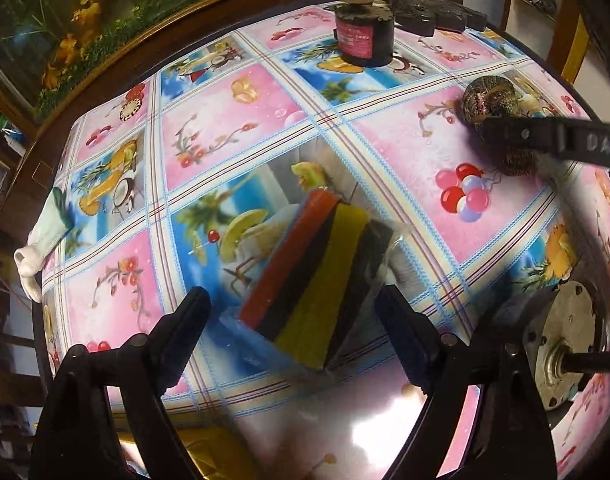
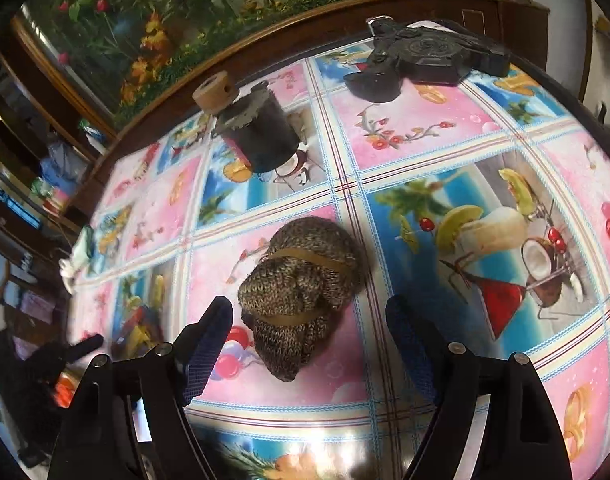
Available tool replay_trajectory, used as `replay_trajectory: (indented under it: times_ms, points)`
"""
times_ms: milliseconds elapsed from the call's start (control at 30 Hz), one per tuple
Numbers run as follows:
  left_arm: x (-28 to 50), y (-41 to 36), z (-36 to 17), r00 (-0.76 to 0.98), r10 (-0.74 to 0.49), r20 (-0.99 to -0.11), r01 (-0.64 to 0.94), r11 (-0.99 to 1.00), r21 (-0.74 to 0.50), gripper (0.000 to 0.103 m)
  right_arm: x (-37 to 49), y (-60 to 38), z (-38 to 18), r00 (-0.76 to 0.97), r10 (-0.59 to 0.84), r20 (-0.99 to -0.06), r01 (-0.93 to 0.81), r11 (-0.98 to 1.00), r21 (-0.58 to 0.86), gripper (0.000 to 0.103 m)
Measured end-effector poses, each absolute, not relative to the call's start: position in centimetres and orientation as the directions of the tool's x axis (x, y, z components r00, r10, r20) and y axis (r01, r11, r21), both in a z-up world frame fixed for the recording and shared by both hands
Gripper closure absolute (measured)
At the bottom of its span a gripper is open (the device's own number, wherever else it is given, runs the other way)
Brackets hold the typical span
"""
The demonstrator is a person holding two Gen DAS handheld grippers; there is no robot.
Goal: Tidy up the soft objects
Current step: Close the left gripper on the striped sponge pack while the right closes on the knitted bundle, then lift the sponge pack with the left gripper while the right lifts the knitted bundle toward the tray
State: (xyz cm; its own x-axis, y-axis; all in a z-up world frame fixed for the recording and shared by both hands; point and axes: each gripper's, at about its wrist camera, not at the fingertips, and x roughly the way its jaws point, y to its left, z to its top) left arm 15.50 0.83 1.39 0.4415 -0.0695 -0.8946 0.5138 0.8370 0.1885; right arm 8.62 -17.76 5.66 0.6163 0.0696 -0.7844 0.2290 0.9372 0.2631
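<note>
From my left wrist camera, my left gripper (image 1: 293,316) stands wide, its 2 fingers on either side of the sponge pack (image 1: 321,280), a clear-wrapped stack of red, black and yellow layers lying flat on the patterned surface (image 1: 233,128). The pads do not seem to press it, so nothing is held; I straddle it lengthwise, I judge, so that closing would squeeze the soft stack across its narrow width. Far right, my other gripper's finger crosses in front of the knitted bundle (image 1: 489,100). A black bottle (image 1: 363,36) stands upright near the far edge, and a metal motor (image 1: 561,344) sits at the near right, both clear of my approach.

From my right wrist camera, my right gripper (image 2: 309,340) is also wide and empty, poised over the knitted bundle (image 2: 301,288), which rests mid-surface bound by 2 tan bands. Those bands keep it compact, so 1 pinch across its middle should lift it whole.
</note>
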Motion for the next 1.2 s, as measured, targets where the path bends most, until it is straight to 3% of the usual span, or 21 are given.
replay_trajectory:
  times_ms: [33, 67, 100, 133, 500, 633, 733, 800, 833, 1033, 1200]
  points:
    - [15.6, 0.8, 1.5, 0.422, -0.088, -0.902, 0.515, 0.842, 0.158, 0.027, 8.7, -17.2, 5.7, 0.610, 0.044, -0.791, 0.229, 0.946, 0.229, 0.036]
    - [15.6, 0.8, 1.7, 0.402, -0.113, -0.909, 0.514, 0.849, 0.121, 0.054, 8.8, -16.8, 5.7, 0.607, 0.042, -0.794, 0.215, 0.953, 0.215, 0.047]
    - [15.4, 0.7, 1.9, 0.401, -0.108, -0.909, 0.508, 0.853, 0.123, 0.056, 8.9, -16.4, 5.8, 0.596, 0.045, -0.801, 0.203, 0.957, 0.205, 0.061]
    - [15.1, 0.7, 2.0, 0.410, -0.105, -0.906, 0.505, 0.854, 0.129, 0.058, 8.8, -16.1, 5.9, 0.593, 0.060, -0.803, 0.193, 0.958, 0.213, 0.065]
    - [9.2, 8.2, 8.5, 0.450, -0.338, -0.827, 0.403, 0.903, -0.150, 0.075, 2.4, -16.4, 10.4, 0.663, 0.154, -0.732, 0.137, 0.937, 0.321, 0.067]
    - [6.2, 11.4, 10.5, 0.489, -0.360, -0.795, 0.374, 0.909, -0.182, 0.075, -0.8, -13.9, 12.2, 0.680, 0.195, -0.707, 0.061, 0.945, 0.320, 0.067]
    - [4.6, 11.1, 10.2, 0.501, -0.324, -0.803, 0.403, 0.908, -0.116, 0.070, -3.2, -12.0, 12.8, 0.678, 0.224, -0.700, 0.010, 0.949, 0.314, 0.066]
    - [4.3, 9.9, 9.1, 0.489, -0.304, -0.817, 0.423, 0.902, -0.082, 0.036, -4.7, -11.3, 13.1, 0.679, 0.242, -0.693, -0.018, 0.949, 0.314, 0.066]
    - [4.4, 9.1, 8.4, 0.486, -0.289, -0.825, 0.435, 0.899, -0.058, 0.031, -5.5, -11.2, 13.2, 0.678, 0.251, -0.691, -0.027, 0.948, 0.318, 0.066]
    - [6.8, 2.7, 3.9, 0.429, -0.122, -0.895, 0.543, 0.827, 0.147, 0.031, -9.4, -12.1, 13.5, 0.669, 0.275, -0.690, -0.047, 0.943, 0.330, 0.066]
    - [9.0, 0.5, 1.6, 0.359, -0.085, -0.929, 0.580, 0.801, 0.151, 0.031, -11.4, -14.1, 13.9, 0.673, 0.271, -0.688, -0.035, 0.941, 0.337, 0.066]
